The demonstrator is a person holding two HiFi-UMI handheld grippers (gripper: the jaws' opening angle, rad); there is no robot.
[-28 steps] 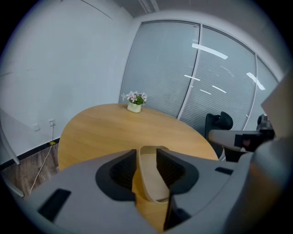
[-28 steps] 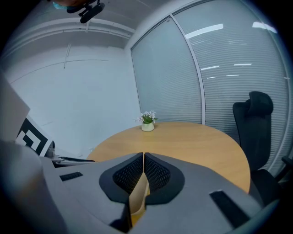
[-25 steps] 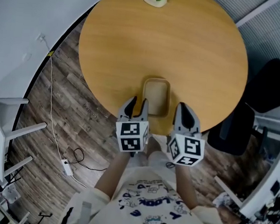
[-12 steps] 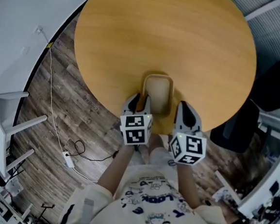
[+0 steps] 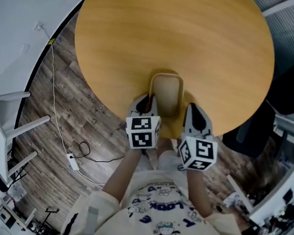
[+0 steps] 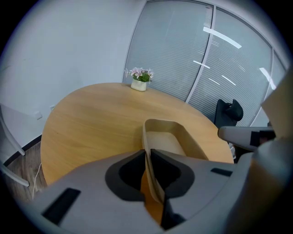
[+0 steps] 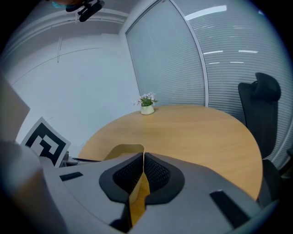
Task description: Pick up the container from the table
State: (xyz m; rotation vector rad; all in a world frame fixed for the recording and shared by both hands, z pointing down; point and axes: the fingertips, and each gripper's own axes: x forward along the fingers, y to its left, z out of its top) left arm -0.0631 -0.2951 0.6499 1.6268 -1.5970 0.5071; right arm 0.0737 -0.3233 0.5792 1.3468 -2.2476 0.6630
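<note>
A tan, open-topped container [image 5: 167, 93] stands near the front edge of the round wooden table [image 5: 169, 34]. My left gripper [image 5: 147, 101] is at its left wall, and in the left gripper view the thin wall [image 6: 171, 137] runs between the jaws. The left gripper [image 6: 147, 153] is closing, its pads against that wall. My right gripper [image 5: 192, 111] is at the right wall. In the right gripper view the right gripper [image 7: 142, 158] is shut on the container [image 7: 120, 151], whose thin edge is pinched between the ribbed pads.
A small white pot of flowers [image 6: 139, 84] sits at the table's far edge. A black office chair [image 5: 250, 139] stands right of the table. A white cable with a power strip [image 5: 71, 161] lies on the wood floor at the left, near white furniture legs [image 5: 18, 129].
Both grippers have sunk to the container's side walls. The left jaws, wide apart before, have closed in on the left wall.
</note>
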